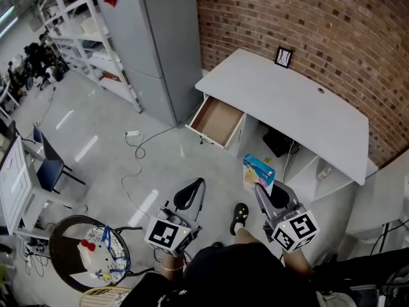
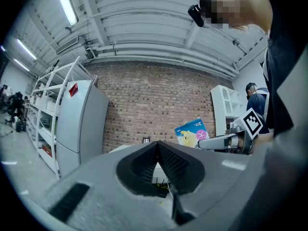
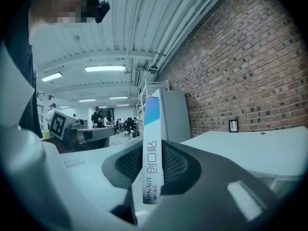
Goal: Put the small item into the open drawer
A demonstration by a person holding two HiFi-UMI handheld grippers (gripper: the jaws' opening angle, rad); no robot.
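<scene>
- A roomy industrial workspace, more lab or workshop than home: a bare red brick wall [image 1: 287, 18] runs behind a plain white counter [image 1: 281, 101] with an open wooden drawer [image 1: 217, 121].
- White metal shelving racks [image 1: 83, 37] loaded with gear stand beside a tall grey metal cabinet [image 1: 160, 37].
- A white plug block with a trailing cable [image 1: 132, 133] lies on the glossy grey floor [image 1: 89, 126].
- Overhead are exposed ceiling pipes [image 3: 183, 28] and long tube lights [image 3: 105, 68].
- Several people [image 3: 97, 115] stand among equipment at the far end.
</scene>
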